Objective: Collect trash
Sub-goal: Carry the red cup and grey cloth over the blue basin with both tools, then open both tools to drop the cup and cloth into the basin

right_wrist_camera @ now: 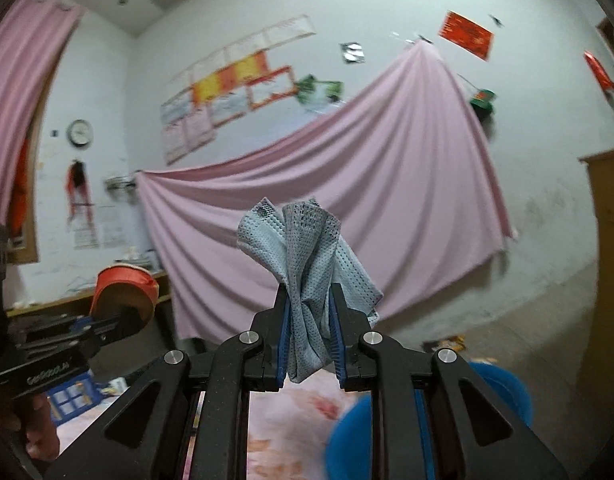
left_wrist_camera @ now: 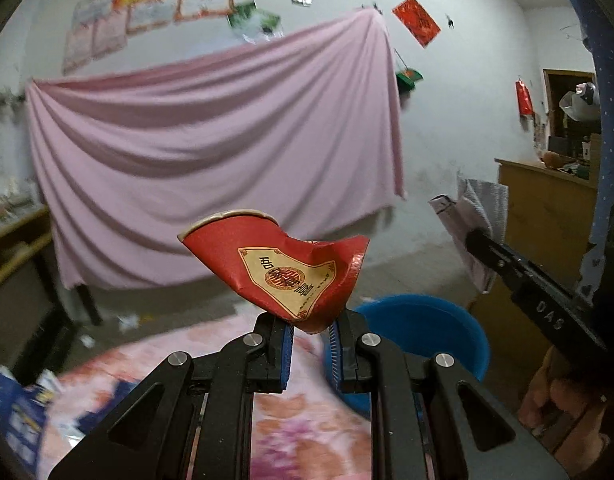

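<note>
Left hand-held gripper (left_wrist_camera: 310, 330) clamped on crushed red paper cup (left_wrist_camera: 279, 268), pads pinching its flattened bottom edge; cup tilted, rim toward 10 o'clock, gold label facing the lens. Right hand-held gripper (right_wrist_camera: 310, 334) closed on crumpled pale-blue mesh cloth (right_wrist_camera: 307, 264), folds bunched between blue pads (right_wrist_camera: 285, 344), loose ends fanning out at 12 o'clock above the tips. Both pieces of trash held up in the air, clear of any surface.

Directly below, at 6 o'clock in both views: pink floral cloth (left_wrist_camera: 299, 420), blurred. Just beyond the fingertips, at 4 to 5 o'clock: blue bucket (left_wrist_camera: 427, 328), rim partly hidden by the linkage. Seen from the left wrist, right hand-held gripper with mesh cloth at 3 o'clock; from the right wrist, left one with red cup at 9 o'clock.

Farther out: grey floor (left_wrist_camera: 187, 304) with scattered paper scraps (left_wrist_camera: 129, 322) at 8 o'clock. Wooden cabinet (left_wrist_camera: 547, 208) at 3 o'clock. Back wall: pink sheet (left_wrist_camera: 211, 140) draped wide across centre; posters (left_wrist_camera: 155, 12) at 11 o'clock, red paper (left_wrist_camera: 417, 21) at 1 o'clock. Wall clock (right_wrist_camera: 81, 132) at 10 o'clock in right view.
</note>
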### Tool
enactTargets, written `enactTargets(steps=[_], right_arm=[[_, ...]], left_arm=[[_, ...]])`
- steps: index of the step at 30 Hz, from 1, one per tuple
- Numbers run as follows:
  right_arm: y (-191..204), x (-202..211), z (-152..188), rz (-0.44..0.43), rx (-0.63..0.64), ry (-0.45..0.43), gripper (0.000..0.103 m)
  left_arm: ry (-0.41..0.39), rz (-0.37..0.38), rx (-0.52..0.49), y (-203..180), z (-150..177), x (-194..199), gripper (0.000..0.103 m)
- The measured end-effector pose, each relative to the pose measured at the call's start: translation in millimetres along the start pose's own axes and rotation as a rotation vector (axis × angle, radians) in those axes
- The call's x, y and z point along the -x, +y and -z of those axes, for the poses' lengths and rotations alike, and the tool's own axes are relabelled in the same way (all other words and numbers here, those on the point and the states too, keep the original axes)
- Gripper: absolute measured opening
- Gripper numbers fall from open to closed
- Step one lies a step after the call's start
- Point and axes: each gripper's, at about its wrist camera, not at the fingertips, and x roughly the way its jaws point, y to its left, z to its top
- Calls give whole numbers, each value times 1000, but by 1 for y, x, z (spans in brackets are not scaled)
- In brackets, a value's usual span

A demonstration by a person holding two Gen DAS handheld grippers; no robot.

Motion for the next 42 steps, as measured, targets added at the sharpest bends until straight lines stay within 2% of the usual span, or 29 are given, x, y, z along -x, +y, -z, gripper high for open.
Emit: enactTargets(steps=[5,11,14,18,20,21,23,25,27,29,31,33,35,37,39,41,42], right_arm=[[-28,-9,4,87,-22,79,17],[-55,-25,18,154,-66,196,18],[-63,-30,26,175,-92,249,18],[-72,-39,33,184,-116,320,19],[-74,-42,36,186,-125,347,23],[-74,-42,37,186,-128,353,28],[-75,-43,37,183,-131,367,36],[-73,-43,37,182,-132,370,46],[-72,-44,36,183,-130,371,50],[-71,-45,35,184,-127,370,54],[-70,-44,33,180,-133,360,69],[-68,-43,31,175,-137,343,72],[-63,-43,29,166,-131,327,73],[-56,-42,25,155,-115,297,79],[-48,-41,21,140,-98,269,83],[-38,-39,17,124,-76,236,89],[-33,-37,15,113,-64,211,97]], left_arm=[[102,81,69,-3,-7,-45,13],[191,124,104,-6,-6,-85,13],[231,131,121,-3,-4,-98,13],[244,133,157,-6,11,-94,13],[245,124,159,-6,12,-93,13],[245,118,161,-7,13,-91,13],[248,106,168,-5,14,-87,19],[240,91,178,-2,16,-83,37],[213,74,195,3,15,-73,44],[195,59,201,8,15,-65,46],[182,34,199,13,14,-57,51],[157,4,199,19,14,-47,63],[121,-24,206,27,14,-35,70],[80,-57,218,35,13,-22,87],[28,-98,230,43,14,-9,96],[-37,-143,245,51,15,7,98],[-59,-158,249,54,17,12,100]])
